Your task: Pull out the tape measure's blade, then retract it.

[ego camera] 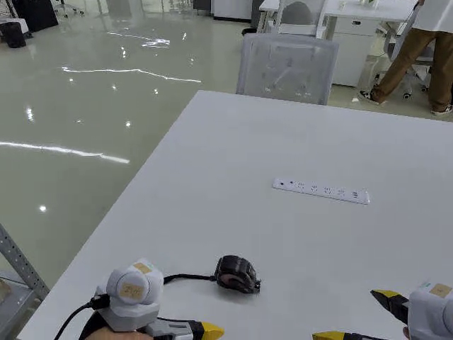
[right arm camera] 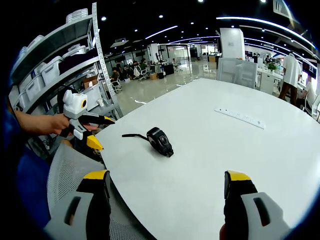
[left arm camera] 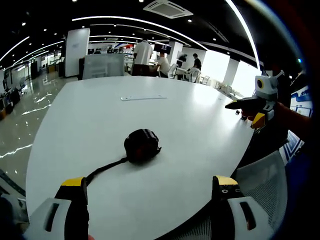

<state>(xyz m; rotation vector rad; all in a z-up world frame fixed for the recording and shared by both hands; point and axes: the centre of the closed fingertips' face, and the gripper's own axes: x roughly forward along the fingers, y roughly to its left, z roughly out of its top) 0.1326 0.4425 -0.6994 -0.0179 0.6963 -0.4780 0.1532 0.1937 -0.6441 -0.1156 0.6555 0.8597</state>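
A black tape measure (ego camera: 237,274) lies on the white table (ego camera: 297,142) near its front edge, with its black wrist strap (ego camera: 187,278) trailing to the left. No blade is out. My left gripper (ego camera: 205,331) is low at the left, open and empty, a short way in front of the tape measure (left arm camera: 141,145). My right gripper (ego camera: 354,315) is low at the right, open and empty, further from the tape measure (right arm camera: 160,141). Each gripper appears in the other's view: the right gripper (left arm camera: 252,107) and the left gripper (right arm camera: 101,131), both held off the table.
A white power strip (ego camera: 320,190) lies flat mid-table. A grey chair (ego camera: 287,67) stands at the table's far edge, and a person (ego camera: 417,49) stands at the far right. Shelving with boxes (right arm camera: 65,55) is at the left. The table's left edge drops to shiny floor.
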